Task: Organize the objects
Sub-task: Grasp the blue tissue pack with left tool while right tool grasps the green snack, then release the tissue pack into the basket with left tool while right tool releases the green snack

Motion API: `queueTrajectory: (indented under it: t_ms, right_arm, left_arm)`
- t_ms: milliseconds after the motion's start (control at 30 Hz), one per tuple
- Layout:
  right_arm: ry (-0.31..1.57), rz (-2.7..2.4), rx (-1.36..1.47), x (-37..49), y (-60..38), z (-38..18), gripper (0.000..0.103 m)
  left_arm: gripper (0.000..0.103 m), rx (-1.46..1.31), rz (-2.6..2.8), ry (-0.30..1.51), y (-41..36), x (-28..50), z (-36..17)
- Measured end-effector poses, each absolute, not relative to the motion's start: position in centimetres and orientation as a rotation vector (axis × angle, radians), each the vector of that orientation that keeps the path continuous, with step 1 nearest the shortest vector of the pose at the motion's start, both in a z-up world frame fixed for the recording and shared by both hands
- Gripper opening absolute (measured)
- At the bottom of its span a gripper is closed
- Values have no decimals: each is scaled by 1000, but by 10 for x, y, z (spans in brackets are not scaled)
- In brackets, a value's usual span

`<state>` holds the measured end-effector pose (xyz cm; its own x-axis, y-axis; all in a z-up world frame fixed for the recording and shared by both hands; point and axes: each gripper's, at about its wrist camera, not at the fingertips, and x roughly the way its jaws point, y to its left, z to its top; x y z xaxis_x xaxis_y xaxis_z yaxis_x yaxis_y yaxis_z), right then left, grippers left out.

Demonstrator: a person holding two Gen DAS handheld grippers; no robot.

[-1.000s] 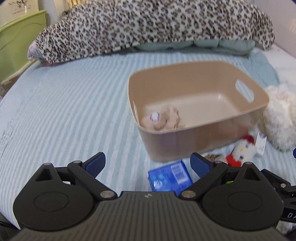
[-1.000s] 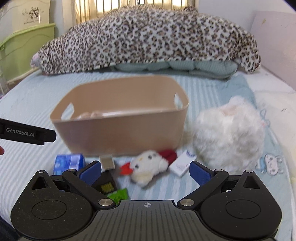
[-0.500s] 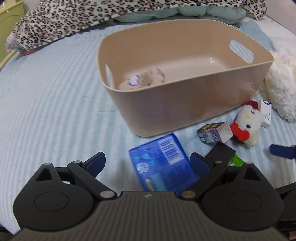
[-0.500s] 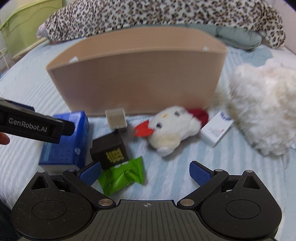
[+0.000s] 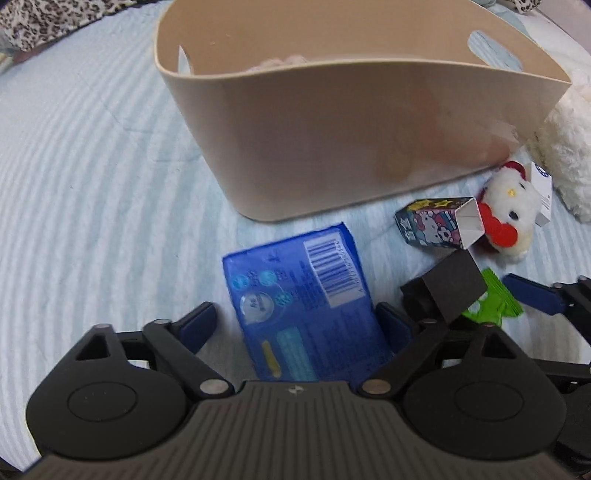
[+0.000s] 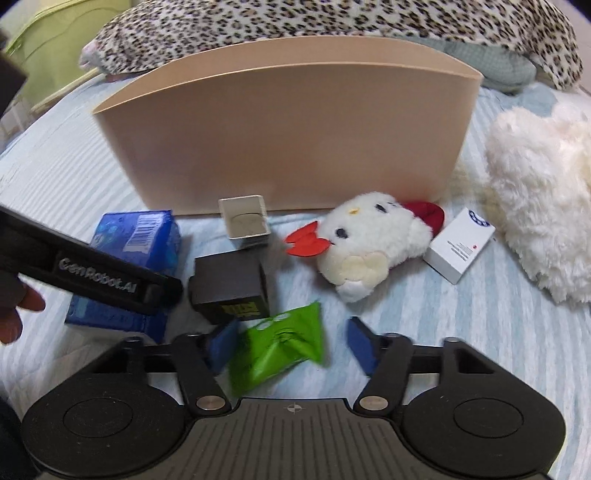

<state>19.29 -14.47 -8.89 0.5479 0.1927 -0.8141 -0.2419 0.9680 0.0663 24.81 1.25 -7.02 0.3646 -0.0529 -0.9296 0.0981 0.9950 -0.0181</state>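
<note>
A beige bin (image 5: 332,122) stands on the striped bed; it also shows in the right wrist view (image 6: 288,136). My left gripper (image 5: 297,326) is open, its fingers either side of a blue packet (image 5: 303,295) lying flat. My right gripper (image 6: 291,343) is open around a green packet (image 6: 280,343) on the bed. In front of the bin lie a black box (image 6: 231,288), a small Hello Kitty carton (image 5: 439,225), a Hello Kitty plush (image 6: 373,243) and a white box (image 6: 460,249). A soft toy lies inside the bin (image 5: 280,61).
A fluffy white plush (image 6: 535,206) lies right of the bin. A leopard-print blanket (image 6: 332,22) runs along the head of the bed. A green crate (image 6: 48,48) stands at the far left. My left gripper's body crosses the right wrist view (image 6: 96,273).
Both grippers have dropped lower and moved forward. The left one now straddles the blue packet; the right one has closed in around the green packet.
</note>
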Motion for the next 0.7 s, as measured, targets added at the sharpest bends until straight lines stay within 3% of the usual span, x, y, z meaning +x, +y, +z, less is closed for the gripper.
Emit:
queueTrajectory:
  t_ms: [33,167,433,700]
  right_arm:
    - [951,256,-64,190,-143,-87,37]
    - [927,239,-62,184,-147,-80,26]
    - [878,199,-9,171,-164,-61,23]
    - [798,184,35,175,-174,-33,22]
  left_arm:
    - [80,48,-106,1191,13,246,-69]
    - [74,69,-120,1184,13,240,-64]
    - [71,72,-103,1155,25,226,-51]
    - [71,74,-72,997,35,212,-4]
